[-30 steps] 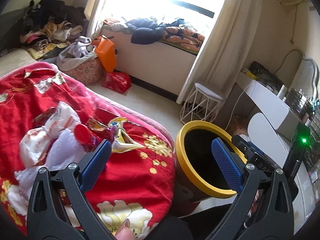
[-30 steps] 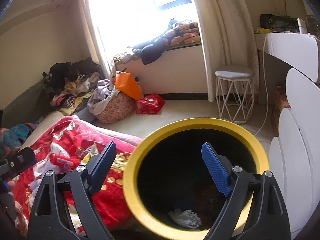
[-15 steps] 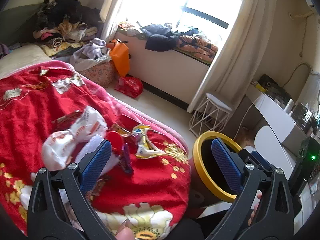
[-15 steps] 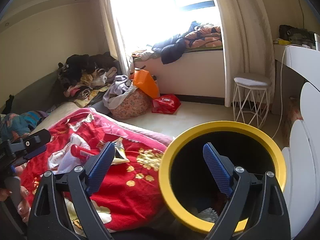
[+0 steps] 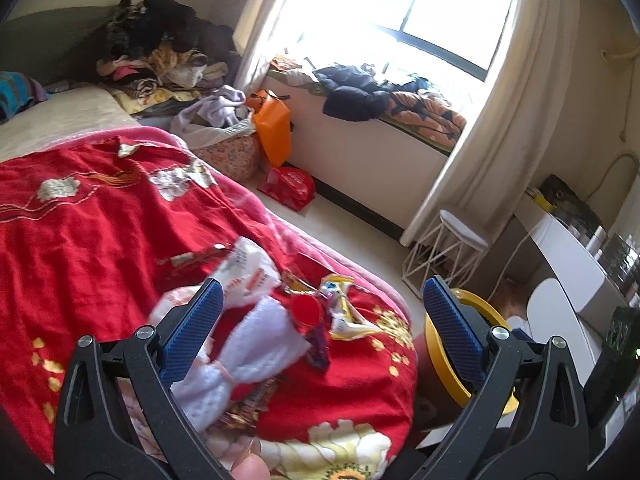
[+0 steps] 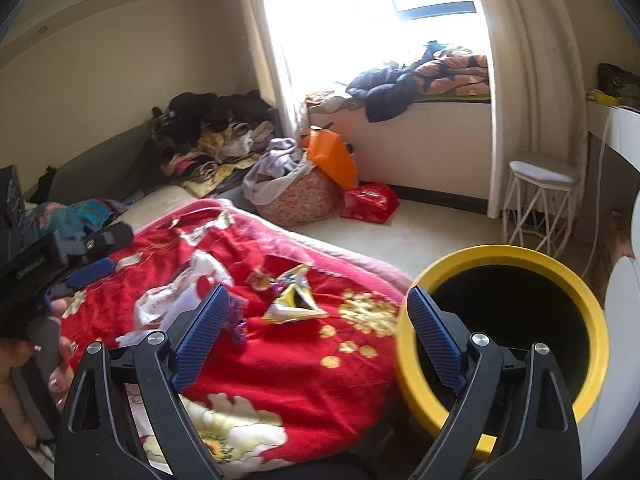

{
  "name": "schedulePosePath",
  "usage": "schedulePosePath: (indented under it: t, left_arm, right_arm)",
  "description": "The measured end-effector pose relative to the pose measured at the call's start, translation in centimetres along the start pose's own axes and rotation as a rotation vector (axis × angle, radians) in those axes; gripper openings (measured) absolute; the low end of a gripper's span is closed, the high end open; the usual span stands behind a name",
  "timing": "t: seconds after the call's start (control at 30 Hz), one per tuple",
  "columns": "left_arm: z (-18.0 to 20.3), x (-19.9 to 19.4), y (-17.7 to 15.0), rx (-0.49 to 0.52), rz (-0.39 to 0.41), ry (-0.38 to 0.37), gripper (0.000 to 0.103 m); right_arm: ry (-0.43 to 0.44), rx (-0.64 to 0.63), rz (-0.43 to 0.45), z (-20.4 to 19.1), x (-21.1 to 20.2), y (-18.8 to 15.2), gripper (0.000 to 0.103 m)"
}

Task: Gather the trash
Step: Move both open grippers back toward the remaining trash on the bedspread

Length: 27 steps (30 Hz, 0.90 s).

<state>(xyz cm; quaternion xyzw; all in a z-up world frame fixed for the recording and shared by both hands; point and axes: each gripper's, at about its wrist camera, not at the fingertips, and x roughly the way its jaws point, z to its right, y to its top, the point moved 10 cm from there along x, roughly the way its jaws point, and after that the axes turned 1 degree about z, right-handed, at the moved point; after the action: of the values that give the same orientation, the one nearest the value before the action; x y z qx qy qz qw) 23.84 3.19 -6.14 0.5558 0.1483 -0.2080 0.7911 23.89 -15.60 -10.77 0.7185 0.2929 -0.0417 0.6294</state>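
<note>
Both grippers empty, fingers spread wide apart. Left gripper (image 5: 318, 322) aimed over the trash pile on the red blanket (image 5: 80, 240); right gripper (image 6: 316, 336) hanging between blanket edge and the yellow-rimmed bin (image 6: 560, 280).

Trash clustered near the bed corner: white wrapper w/ red print (image 5: 248, 272), pale knotted bag (image 5: 260, 344), red cap (image 5: 306, 310), crumpled yellow foil wrapper (image 5: 344, 316), purple scrap (image 6: 236, 320). All on the blanket, nothing in either set of fingers. Bin just off the bed corner, floor level, mouth open upward.

Judged step: lining up for next pick, prob. left side going for the pile.

Risks from here:
- Items overlapping, touching each other. Closing on the bag could drag cap or foil along, then drop them mid-carry onto the floor.
- Soft plush blanket underneath. Going too deep = pinching fabric w/ the wrapper, tugging the whole cover and scattering the rest.
- Foil wrapper thin, crinkly, prob. slippery; a shallow edge pinch could let it slide out before reaching the bin.
- Red cap round, could roll off the blanket slope toward the floor if nudged.
- Cap nearly same colour as blanket, easy to miss.
- Left view motion-blurred around the pile, so exact edges hard to tell; closing blind there risks an empty grab.
- Both grippers near the same corner; crossing paths to the bin could cause a bump.
</note>
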Motion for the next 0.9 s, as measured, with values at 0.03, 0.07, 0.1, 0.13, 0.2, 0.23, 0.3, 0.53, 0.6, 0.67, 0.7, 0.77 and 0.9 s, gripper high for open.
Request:
schedulePosePath:
  t: [0.03,0.07,0.1,0.13,0.2,0.23,0.3,0.53,0.6,0.67,0.7,0.77,0.9]
  left_arm:
    - [-0.5,-0.1,0.2,-0.007,0.005,0.005,0.092]
    - [-0.8,-0.1,0.4,-0.011,0.008,0.010,0.092]
    - [-1.3,-0.2,0.6,-0.017,0.010,0.017,0.092]
    - [-1.7,-0.2,0.7,-0.023,0.011,0.023,0.092]
    - [-2.6,-0.3,1.0,-0.039,0.013,0.034,0.092]
    - [-3.1,-0.3,1.1,-0.047,0.014,0.040,0.092]
    - [-4.0,-0.3,1.2,-0.059,0.012,0.051,0.092]
    - [-7.1,-0.2,1.3,-0.095,0.003,0.091,0.092]
    - [-8.0,-0.1,1.3,-0.105,-0.003,0.104,0.092]
    - [-8.9,0.1,1.1,-0.116,-0.011,0.116,0.092]
    - [-9.4,0.2,0.9,-0.124,-0.020,0.121,0.092]
    - [-10.2,0.4,0.7,-0.134,-0.033,0.133,0.092]
    - [-12.3,0.9,-0.1,-0.159,-0.070,0.156,0.092]
  right_arm:
    - [0.008,-0.003,-0.002,-0.4,0.1,-0.1,0.088]
    - [0.017,-0.006,-0.005,-0.8,0.2,-0.2,0.088]
    - [0.024,-0.011,-0.010,-1.2,0.4,-0.2,0.088]
    - [0.032,-0.014,-0.015,-1.6,0.6,-0.2,0.088]
    - [0.044,-0.018,-0.024,-2.2,0.9,-0.4,0.088]
    - [0.050,-0.021,-0.030,-2.5,1.1,-0.5,0.088]
    - [0.062,-0.025,-0.040,-3.1,1.5,-0.7,0.088]
    - [0.139,-0.047,-0.084,-6.2,2.9,-1.4,0.088]
    - [0.166,-0.057,-0.103,-7.3,3.6,-1.8,0.088]
    - [0.181,-0.058,-0.119,-7.9,4.1,-2.0,0.085]
    - [0.194,-0.057,-0.132,-8.4,4.5,-2.2,0.084]
    - [0.209,-0.049,-0.160,-9.1,5.4,-2.7,0.078]
    - [0.229,-0.040,-0.207,-10.0,7.0,-3.7,0.069]
